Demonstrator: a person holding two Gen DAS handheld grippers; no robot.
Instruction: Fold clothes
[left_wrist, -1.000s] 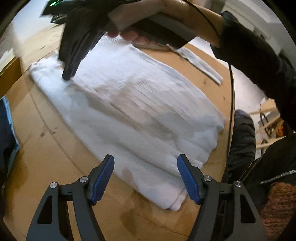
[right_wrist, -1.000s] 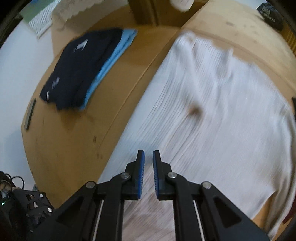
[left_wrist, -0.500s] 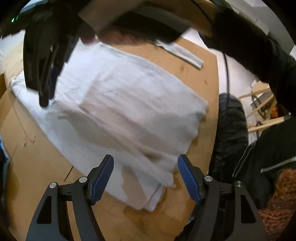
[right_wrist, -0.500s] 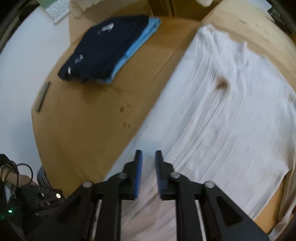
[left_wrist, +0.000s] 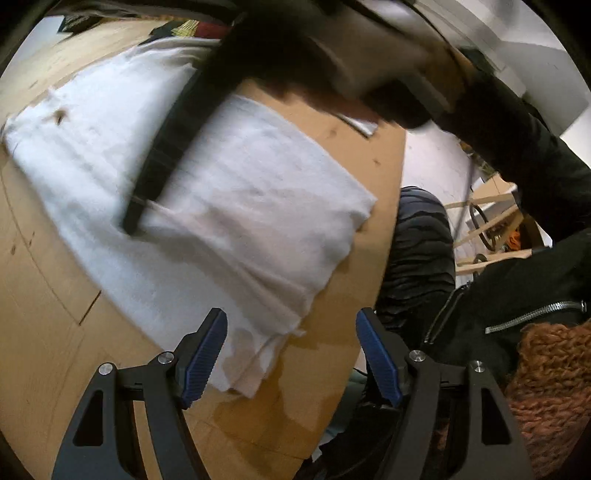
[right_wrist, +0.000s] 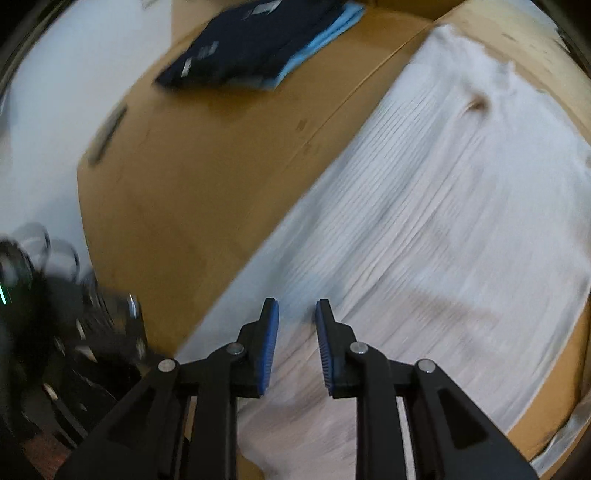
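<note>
Right wrist view: two folded garments (right_wrist: 258, 40) are stacked far left; the white top (right_wrist: 443, 221) lies part-folded on the bench (right_wrist: 203, 184) (further folds judged outstanding). The right hand-held gripper (right_wrist: 296, 347) is narrow, opening and empty, the left hand-held gripper (left_wrist: 291, 354) wide and empty.

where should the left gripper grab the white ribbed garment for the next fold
Probably the near corner of the white ribbed garment, where its layered edges lie on the wooden table between the left gripper's open jaws. Come almost straight down from the table-edge side and pinch all layers. The right gripper, jaws opening and empty, hangs over the garment's long edge.
</note>
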